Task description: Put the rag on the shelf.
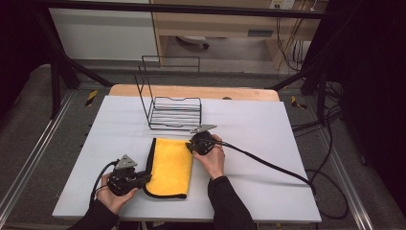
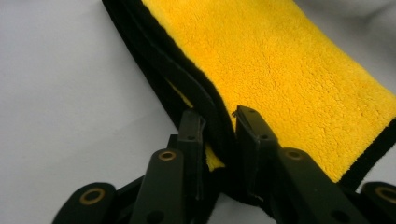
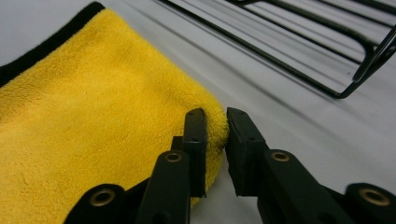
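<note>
With the folded yellow cloth (image 1: pixel 170 166) flat on the tabletop (image 1: pixel 249 129), left hand-held gripper (image 2: pixel 219 122) clenched on its black-trimmed edge, right hand-held gripper (image 3: pixel 215 122) pinching only a corner, the shallow corner bite risks slipping free.

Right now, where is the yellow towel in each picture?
High view: yellow towel lies low in the middle, between the left gripper and right gripper.
Left gripper view: fills the upper right; its black edge sits between the jaws.
Right gripper view: fills the left; its corner sits between the jaws.
Shared landmark: the towel's black border.
</note>
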Demonstrator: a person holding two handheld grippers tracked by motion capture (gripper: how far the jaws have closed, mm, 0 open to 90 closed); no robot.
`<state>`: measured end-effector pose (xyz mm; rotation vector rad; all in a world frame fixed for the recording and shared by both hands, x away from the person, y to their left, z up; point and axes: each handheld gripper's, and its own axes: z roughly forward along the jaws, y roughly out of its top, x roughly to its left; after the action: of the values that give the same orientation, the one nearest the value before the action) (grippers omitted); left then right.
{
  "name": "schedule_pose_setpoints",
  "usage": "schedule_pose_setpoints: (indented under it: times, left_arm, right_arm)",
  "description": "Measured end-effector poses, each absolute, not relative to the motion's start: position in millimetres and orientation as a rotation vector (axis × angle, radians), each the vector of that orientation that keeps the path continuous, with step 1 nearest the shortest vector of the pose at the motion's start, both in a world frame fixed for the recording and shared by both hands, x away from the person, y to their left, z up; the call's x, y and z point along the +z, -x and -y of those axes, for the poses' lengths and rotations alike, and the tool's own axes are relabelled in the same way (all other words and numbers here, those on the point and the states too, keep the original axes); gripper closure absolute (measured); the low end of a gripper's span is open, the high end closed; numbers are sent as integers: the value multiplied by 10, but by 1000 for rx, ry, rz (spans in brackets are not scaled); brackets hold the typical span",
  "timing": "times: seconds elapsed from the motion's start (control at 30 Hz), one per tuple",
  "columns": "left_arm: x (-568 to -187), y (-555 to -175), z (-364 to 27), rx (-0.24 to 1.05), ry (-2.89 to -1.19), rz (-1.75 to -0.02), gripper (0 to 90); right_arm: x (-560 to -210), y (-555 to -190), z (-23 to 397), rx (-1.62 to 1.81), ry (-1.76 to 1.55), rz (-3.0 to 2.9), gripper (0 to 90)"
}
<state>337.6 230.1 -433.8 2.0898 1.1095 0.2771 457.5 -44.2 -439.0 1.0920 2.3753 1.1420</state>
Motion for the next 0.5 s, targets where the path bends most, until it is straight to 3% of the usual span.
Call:
schedule_pose_setpoints:
  times: [0.03,0.13,0.2,0.37,0.5]
  left_arm:
    - [-4322,-3377,-2317,281,-2093,-1092,700]
    - [-4278,-3388,-2370,301,-2106,-1060,600]
    - [-4258,-3401,-2411,313,-2100,-1056,577]
    - [-4210,-3485,-2524,317,-2081,-1047,402]
    - [-4180,-3556,-2572,312,-2065,-1045,249]
  right_arm:
    - [-4390,-4575,442,1142,-1092,-2375,733]
    - [-4257,-4514,501,1208,-1059,-2367,592]
    - [-4227,-4491,528,1224,-1055,-2364,558]
    - [-4157,-4406,686,1240,-1074,-2382,351]
    - [-4153,-4333,851,1294,-1106,-2366,242]
